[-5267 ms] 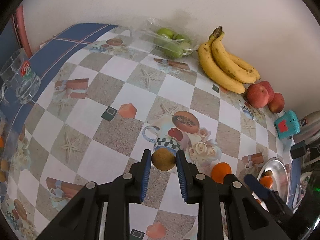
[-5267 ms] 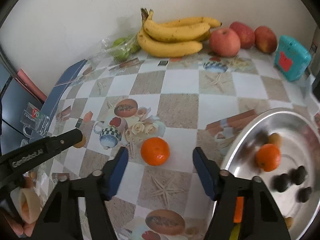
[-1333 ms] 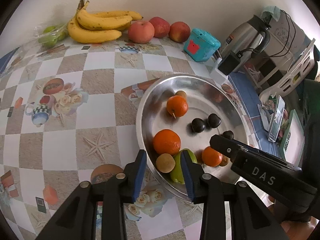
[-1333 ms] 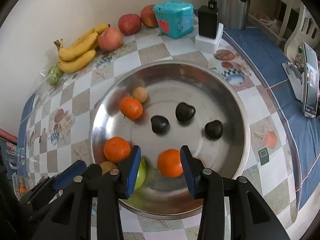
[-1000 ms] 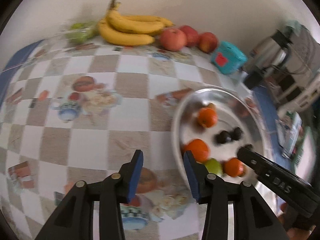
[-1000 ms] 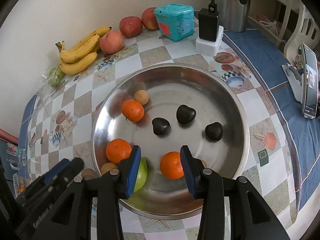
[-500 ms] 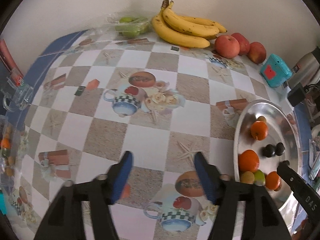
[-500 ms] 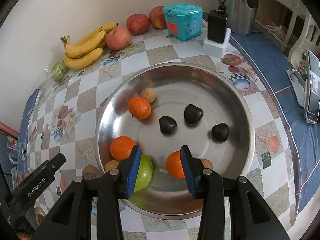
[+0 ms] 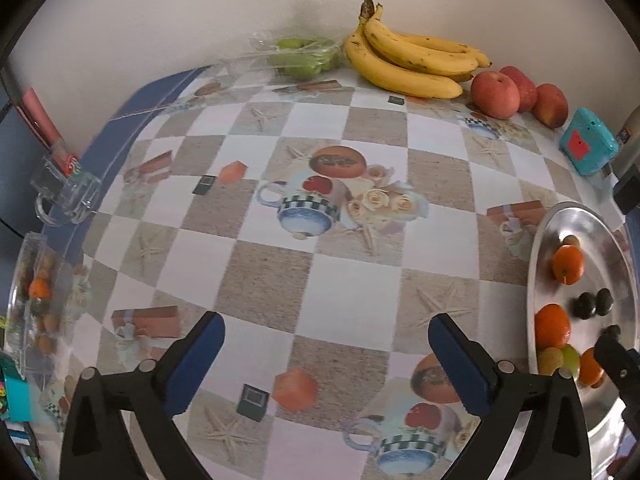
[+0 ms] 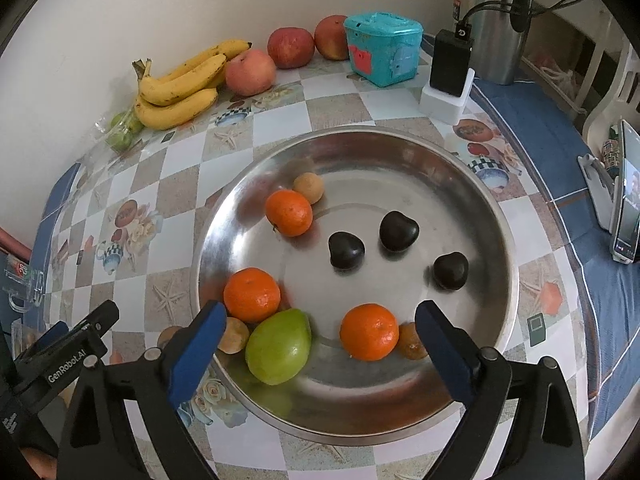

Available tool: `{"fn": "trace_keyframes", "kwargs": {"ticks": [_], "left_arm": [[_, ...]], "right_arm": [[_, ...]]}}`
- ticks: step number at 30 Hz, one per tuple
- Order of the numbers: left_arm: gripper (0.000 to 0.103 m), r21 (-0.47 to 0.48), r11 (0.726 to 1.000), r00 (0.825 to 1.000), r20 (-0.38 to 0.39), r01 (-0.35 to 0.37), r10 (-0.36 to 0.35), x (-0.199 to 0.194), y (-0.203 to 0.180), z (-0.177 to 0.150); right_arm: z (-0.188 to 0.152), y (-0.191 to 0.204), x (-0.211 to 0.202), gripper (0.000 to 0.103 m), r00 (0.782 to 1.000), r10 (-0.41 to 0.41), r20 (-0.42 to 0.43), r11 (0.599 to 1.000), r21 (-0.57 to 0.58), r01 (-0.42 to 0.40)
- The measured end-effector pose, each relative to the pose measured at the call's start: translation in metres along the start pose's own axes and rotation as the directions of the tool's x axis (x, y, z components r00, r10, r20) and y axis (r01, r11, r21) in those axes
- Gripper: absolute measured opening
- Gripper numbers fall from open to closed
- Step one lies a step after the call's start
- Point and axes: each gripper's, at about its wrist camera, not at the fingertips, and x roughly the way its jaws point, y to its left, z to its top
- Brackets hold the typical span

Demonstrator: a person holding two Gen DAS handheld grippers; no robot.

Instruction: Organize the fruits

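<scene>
Both tongs stood wide and held nothing, their jaws having just been opening. The right tongs [image 10: 316,328] hung over the near rim of the steel dish [image 10: 500,216], blue pads either side of a green fruit [image 10: 278,352] and an orange [image 10: 369,337], touching neither. A small brown fruit [image 10: 412,346] sat against that orange, and another [image 10: 233,335] lay tucked beside the left pad. Just past the green fruit sat a second orange [image 10: 252,295], touching it. Toward the middle of the dish lay three dark fruits [image 10: 346,250], apart from one another, and beyond them a third orange [image 10: 289,213] pressed against a tan round fruit [image 10: 308,187].

The left tongs [image 9: 326,354] hovered over bare checkered tabletop [image 9: 344,280], nothing between the jaws, with the dish off at the right edge of that view. Well beyond, along the wall, lay the bananas [image 9: 408,60], then three red apples [image 9: 496,94] beside them, and a teal box [image 9: 586,146]. Green fruits in a clear bag [image 9: 300,58] lay left of the bananas. A glass mug [image 9: 66,196] stood at the left edge of the tabletop.
</scene>
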Motion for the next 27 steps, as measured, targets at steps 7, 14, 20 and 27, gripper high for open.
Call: {"fn": "trace_keyframes", "kwargs": {"ticks": [7,14,20,27], "left_arm": [[0.103,0.022,1.0,1.0,0.016,-0.007,0.006,-0.011,0.004,-0.008],[0.103,0.04,0.993,0.992,0.062,-0.111,0.108,-0.029,0.012,-0.026],[0.103,0.044,0.992,0.991,0.054,-0.122,0.12,-0.041,0.021,-0.042],[0.103,0.045,0.994,0.994,0.033,-0.103,0.101,-0.05,0.024,-0.053]], "right_arm": [[-0.011,0.014,-0.002,0.096,0.999,0.03,-0.024,0.998,-0.055,-0.032],[-0.029,0.018,-0.01,0.096,0.999,0.026,-0.021,0.997,-0.078,-0.028],[-0.045,0.019,-0.02,0.096,0.999,0.042,-0.008,0.996,-0.081,-0.043],[-0.058,0.02,-0.03,0.096,0.999,0.032,0.004,0.995,-0.096,-0.031]]}}
